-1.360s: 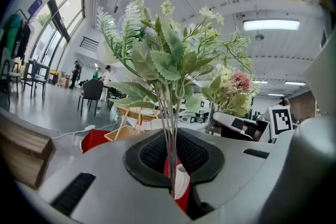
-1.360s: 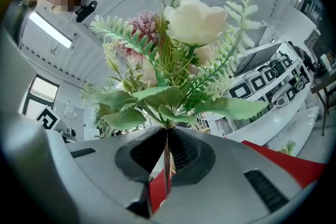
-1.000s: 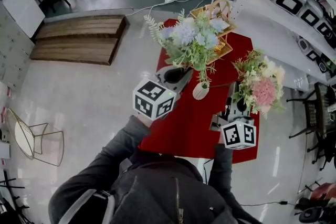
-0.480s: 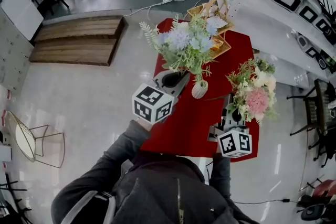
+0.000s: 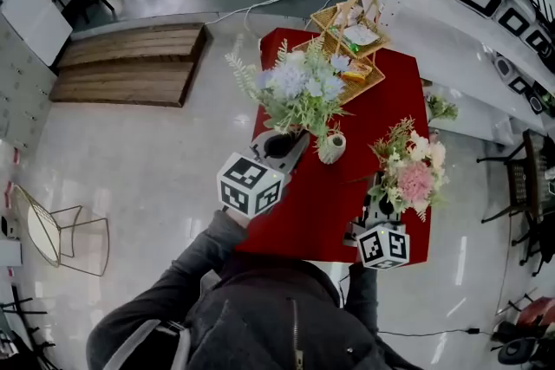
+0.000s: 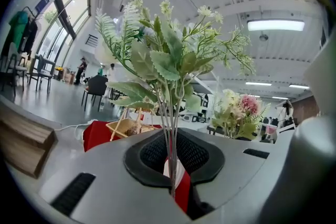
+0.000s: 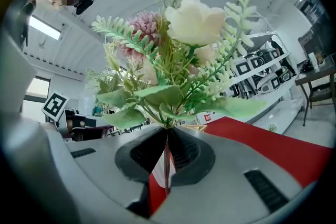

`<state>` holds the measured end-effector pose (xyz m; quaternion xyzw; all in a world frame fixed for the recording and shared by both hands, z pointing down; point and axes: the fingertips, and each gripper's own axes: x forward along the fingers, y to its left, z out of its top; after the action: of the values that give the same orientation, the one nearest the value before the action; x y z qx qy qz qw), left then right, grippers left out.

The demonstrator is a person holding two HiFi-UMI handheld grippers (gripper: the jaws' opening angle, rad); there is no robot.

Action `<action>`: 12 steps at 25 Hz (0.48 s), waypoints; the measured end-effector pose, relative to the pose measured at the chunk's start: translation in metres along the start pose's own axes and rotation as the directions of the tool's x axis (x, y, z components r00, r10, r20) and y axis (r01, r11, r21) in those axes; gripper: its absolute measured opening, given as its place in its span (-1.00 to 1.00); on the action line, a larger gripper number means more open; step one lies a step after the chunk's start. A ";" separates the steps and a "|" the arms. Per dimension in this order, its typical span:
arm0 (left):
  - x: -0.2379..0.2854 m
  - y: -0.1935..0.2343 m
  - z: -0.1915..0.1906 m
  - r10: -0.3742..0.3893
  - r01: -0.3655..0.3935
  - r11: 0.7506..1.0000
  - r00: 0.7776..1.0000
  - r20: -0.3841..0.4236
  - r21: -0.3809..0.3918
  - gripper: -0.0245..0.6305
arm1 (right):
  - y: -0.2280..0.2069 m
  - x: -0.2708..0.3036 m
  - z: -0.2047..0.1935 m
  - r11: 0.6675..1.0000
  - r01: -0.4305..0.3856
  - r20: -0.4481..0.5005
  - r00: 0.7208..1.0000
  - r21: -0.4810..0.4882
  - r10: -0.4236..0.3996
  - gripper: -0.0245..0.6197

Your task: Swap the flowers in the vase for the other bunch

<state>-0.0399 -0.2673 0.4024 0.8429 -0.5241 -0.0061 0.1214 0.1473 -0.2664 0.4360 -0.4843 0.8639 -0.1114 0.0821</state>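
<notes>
pink bunch (image 5: pixel 408 178) has sunk nearer the table (image 5: pixel 392 104); blue bunch (image 5: pixel 299 87) slightly

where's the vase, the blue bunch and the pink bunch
vase (image 5: pixel 330 149), head view, on its white body
blue bunch (image 5: pixel 299 84), head view, on the pale blue blooms
pink bunch (image 5: pixel 415 182), head view, on the pink bloom

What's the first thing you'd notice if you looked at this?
Two bunches of fake flowers are held up over a red-covered table. A pale blue and white leafy bunch is clamped by its stems in the left gripper, and a pink and cream bunch is clamped in the right gripper. Between them on the table stands a small white ceramic vase.
</notes>
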 end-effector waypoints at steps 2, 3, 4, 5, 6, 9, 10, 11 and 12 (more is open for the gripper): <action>-0.001 -0.001 0.001 -0.001 0.001 1.000 1.000 0.006 0.004 -0.84 | -0.003 -0.001 0.000 1.000 0.006 0.001 1.000 0.013 -0.006 -0.83; -0.001 -0.002 0.001 -0.002 0.002 1.000 1.000 0.006 0.005 -0.84 | -0.004 -0.001 -0.001 1.000 0.009 0.002 1.000 0.018 -0.009 -0.83; -0.001 -0.002 0.001 -0.004 0.004 1.000 1.000 0.003 0.006 -0.84 | -0.005 -0.001 -0.001 1.000 0.010 0.002 1.000 0.020 -0.010 -0.83; 0.000 -0.002 -0.001 -0.006 0.006 1.000 1.000 -0.001 0.006 -0.84 | -0.005 -0.001 -0.001 1.000 0.011 0.001 1.000 0.021 -0.011 -0.83; 0.001 -0.003 -0.002 -0.008 0.008 1.000 1.000 -0.007 0.006 -0.84 | -0.005 -0.001 -0.001 1.000 0.011 0.000 1.000 0.021 -0.011 -0.83; 0.004 -0.005 -0.006 -0.017 0.017 1.000 0.999 -0.027 0.009 -0.84 | -0.005 0.000 -0.002 1.000 0.008 -0.004 1.000 0.023 -0.008 -0.83; 0.006 -0.005 -0.007 -0.020 0.021 1.000 0.999 -0.032 0.011 -0.84 | -0.005 0.001 -0.002 1.000 0.007 -0.005 1.000 0.024 -0.007 -0.83; 0.007 -0.006 -0.007 -0.024 0.024 1.000 0.999 -0.036 0.011 -0.84 | -0.005 0.001 -0.002 1.000 0.006 -0.007 1.000 0.025 -0.006 -0.83; 0.008 -0.007 -0.008 -0.026 0.026 1.000 0.999 -0.039 0.010 -0.84 | -0.005 0.001 -0.002 1.000 0.005 -0.008 1.000 0.024 -0.005 -0.83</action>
<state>-0.0293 -0.2695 0.4097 0.8503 -0.5107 0.0112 0.1271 0.1499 -0.2696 0.4393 -0.4850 0.8615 -0.1240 0.0844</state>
